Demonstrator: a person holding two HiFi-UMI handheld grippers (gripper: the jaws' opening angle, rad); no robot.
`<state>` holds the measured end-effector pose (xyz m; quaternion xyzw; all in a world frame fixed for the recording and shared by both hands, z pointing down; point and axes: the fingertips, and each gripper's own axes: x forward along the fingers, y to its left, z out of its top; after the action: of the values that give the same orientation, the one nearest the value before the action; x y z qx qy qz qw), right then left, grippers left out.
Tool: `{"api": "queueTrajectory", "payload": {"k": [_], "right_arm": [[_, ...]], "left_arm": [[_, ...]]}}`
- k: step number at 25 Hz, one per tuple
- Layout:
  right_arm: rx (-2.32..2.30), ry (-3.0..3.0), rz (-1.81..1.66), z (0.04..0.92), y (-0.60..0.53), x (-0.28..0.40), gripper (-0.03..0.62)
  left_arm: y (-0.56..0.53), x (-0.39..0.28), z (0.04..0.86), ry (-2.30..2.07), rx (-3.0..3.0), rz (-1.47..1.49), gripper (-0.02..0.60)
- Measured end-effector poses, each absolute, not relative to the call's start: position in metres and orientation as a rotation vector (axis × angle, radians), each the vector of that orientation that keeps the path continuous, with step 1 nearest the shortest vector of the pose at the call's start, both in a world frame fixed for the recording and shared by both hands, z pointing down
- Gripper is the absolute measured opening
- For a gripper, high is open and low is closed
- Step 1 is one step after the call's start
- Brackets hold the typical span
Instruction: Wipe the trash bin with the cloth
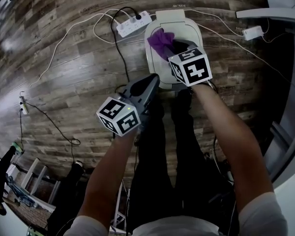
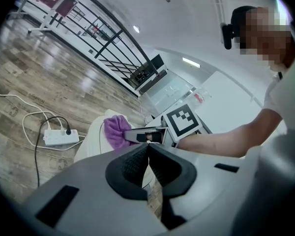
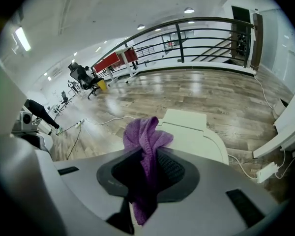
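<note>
- trash bin [image 1: 184, 28]: near edge was hidden behind the right tool [image 1: 175, 47] and its marker cube; lettering on the far rim was too small to read.
- cloth [image 1: 161, 40]: lower end was buried between the right tool's jaws.
- power strip [image 1: 134, 23]: black lead was lost behind the left tool [image 1: 153, 81].
- dark shape on the far floor [image 3: 81, 74]: too distant to tell.

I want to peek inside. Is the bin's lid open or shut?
Shut. The trash bin lid lies flat, covering the whole top.
</note>
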<state>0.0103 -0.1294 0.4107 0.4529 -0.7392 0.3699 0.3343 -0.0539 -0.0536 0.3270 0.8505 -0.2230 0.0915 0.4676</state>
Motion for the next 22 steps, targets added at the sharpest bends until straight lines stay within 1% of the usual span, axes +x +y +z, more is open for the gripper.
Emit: {"api": "queueTrajectory", "payload": {"k": [14, 22], "right_arm": [[1.415, -1.798, 1.015, 0.413, -0.108, 0.114, 0.09], [1.511, -1.641, 0.999, 0.42, -0.076, 0.192, 0.091]], "left_arm": [[-0.034, -0.015, 0.328, -0.471, 2.1, 0.279, 0.005], [-0.023, 0.005, 0.324, -0.492, 2.121, 0.293, 0.005]]}}
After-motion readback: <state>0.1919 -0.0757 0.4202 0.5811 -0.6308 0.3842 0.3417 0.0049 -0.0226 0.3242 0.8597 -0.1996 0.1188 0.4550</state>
